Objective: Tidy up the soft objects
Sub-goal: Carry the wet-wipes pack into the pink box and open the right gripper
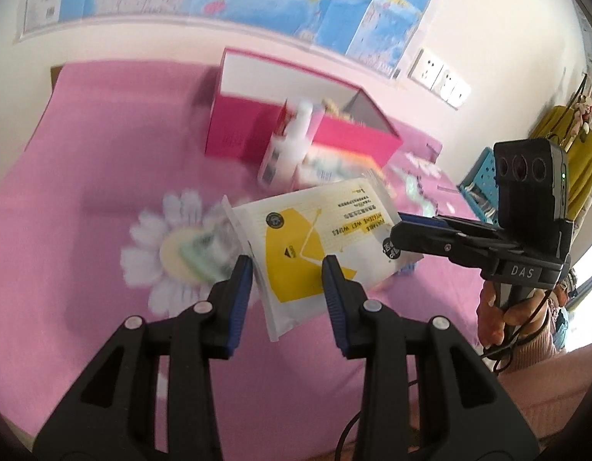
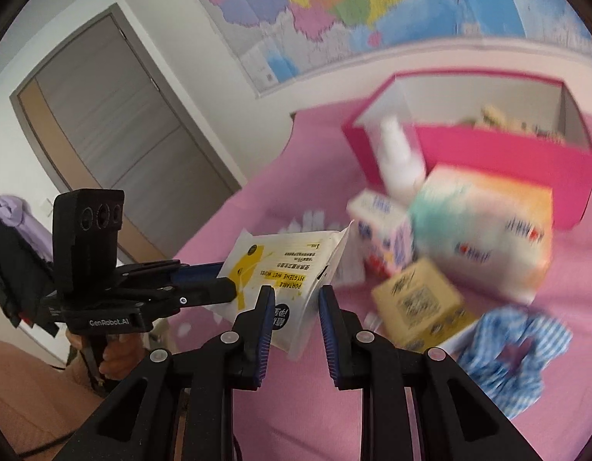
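Note:
A white and yellow wet wipes pack [image 1: 315, 242] hangs in the air over the pink bed [image 1: 84, 161]. Both grippers hold it from opposite ends. My left gripper [image 1: 288, 272] has its fingers on either side of the pack's near edge. My right gripper [image 2: 296, 303] grips the other end of the pack [image 2: 292, 269]. The right gripper's fingers [image 1: 415, 230] show in the left wrist view, closed on the pack's right end. The left gripper's fingers [image 2: 203, 288] show in the right wrist view, on the pack's left end.
An open pink box [image 1: 296, 123] stands at the back of the bed, also in the right wrist view [image 2: 507, 153]. In front of it lie a white spray bottle [image 2: 399, 157], a tissue pack [image 2: 484, 230], small cartons [image 2: 418, 299] and a blue striped cloth [image 2: 514, 349]. A daisy-shaped cushion [image 1: 176, 246] lies left.

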The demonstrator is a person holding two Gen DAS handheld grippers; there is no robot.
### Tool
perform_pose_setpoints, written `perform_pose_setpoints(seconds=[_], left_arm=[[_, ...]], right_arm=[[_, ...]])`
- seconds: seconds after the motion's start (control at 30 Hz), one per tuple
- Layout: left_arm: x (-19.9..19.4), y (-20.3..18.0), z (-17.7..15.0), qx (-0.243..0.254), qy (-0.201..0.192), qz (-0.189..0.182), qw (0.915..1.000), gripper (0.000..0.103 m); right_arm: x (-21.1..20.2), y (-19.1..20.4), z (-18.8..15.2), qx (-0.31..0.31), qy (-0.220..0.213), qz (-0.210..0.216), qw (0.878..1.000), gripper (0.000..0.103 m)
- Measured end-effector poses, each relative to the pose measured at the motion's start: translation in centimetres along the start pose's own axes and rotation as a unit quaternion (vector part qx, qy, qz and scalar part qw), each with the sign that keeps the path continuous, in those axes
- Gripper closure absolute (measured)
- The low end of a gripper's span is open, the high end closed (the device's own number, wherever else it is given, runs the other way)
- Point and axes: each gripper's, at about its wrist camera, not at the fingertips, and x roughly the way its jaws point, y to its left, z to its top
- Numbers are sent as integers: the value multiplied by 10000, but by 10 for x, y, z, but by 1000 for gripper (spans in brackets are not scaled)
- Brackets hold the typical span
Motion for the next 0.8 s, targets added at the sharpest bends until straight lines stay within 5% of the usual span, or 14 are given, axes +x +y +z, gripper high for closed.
perform_pose_setpoints(seconds=[0.57, 0.8], left_arm=[[5, -21, 110, 684, -743, 204, 9947, 64], [33, -16, 153, 666, -640, 228, 9955, 64]], right_arm=[[-28, -26, 90, -118, -897, -208, 9957, 79], [-20, -55, 129, 142, -1041, -250, 9942, 79]])
